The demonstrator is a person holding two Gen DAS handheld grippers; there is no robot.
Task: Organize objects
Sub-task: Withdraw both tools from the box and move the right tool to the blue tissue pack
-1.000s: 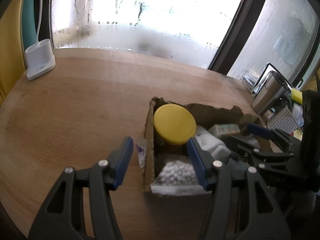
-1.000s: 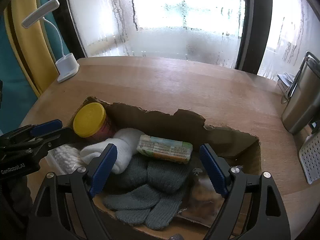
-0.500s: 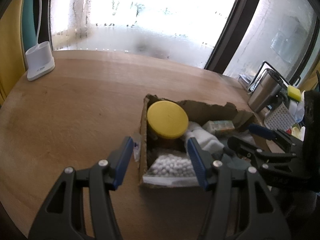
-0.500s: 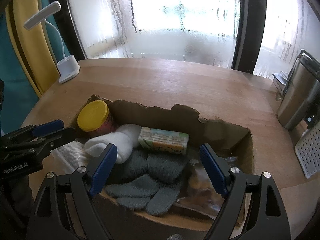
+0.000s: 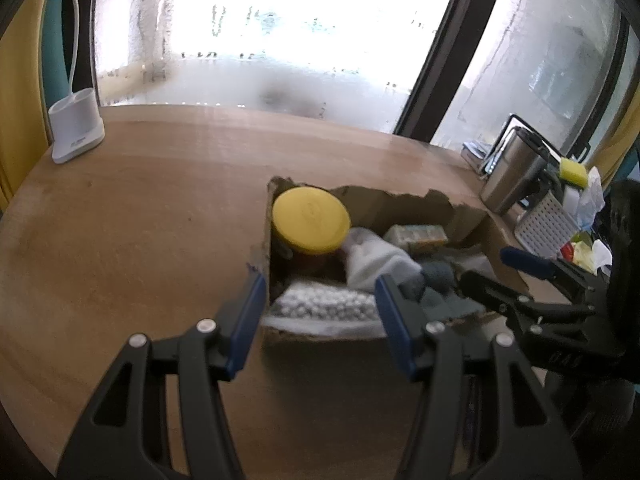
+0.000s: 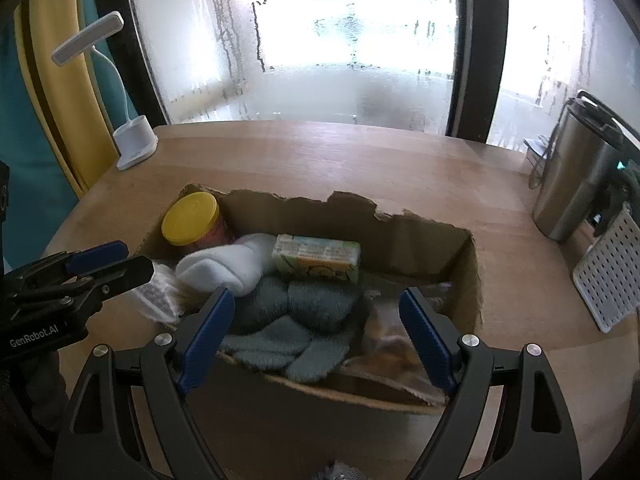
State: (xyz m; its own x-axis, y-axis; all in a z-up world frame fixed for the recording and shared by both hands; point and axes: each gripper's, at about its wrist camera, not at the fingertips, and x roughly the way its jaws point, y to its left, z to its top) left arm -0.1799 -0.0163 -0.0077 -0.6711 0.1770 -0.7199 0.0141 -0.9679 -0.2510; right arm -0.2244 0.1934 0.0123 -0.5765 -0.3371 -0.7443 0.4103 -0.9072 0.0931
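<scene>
Both my sets of jaws stand spread with nothing between the pads: the left gripper (image 5: 320, 320) hangs in front of the near left corner of the cardboard box (image 6: 474, 276), and the right gripper (image 6: 316, 334) hovers wider over its near wall, above the grey knitted gloves (image 6: 288, 320). From there outward, the box looks already packed: a jar with a yellow lid (image 6: 190, 218) stands upright in the far left corner, a white rolled sock (image 6: 228, 264) leans beside it, a small green and orange carton (image 6: 316, 258) lies against the torn back wall, a clear bag of white beads (image 5: 320, 304) sits at the left end, and something crinkly and tan fills the right end, too blurred for me to name. I judge the gathering mostly done, since I see no loose item left on the wooden table (image 6: 320, 160) around the box; what remains is perhaps tidying inside or moving the box. Around it, a white desk lamp (image 6: 134, 144) stands at the far left edge, a steel mug (image 6: 576, 184) and a white perforated rack (image 6: 612, 272) crowd the right side, well apart from the box. The ragged rim is what I would watch when reaching in.
</scene>
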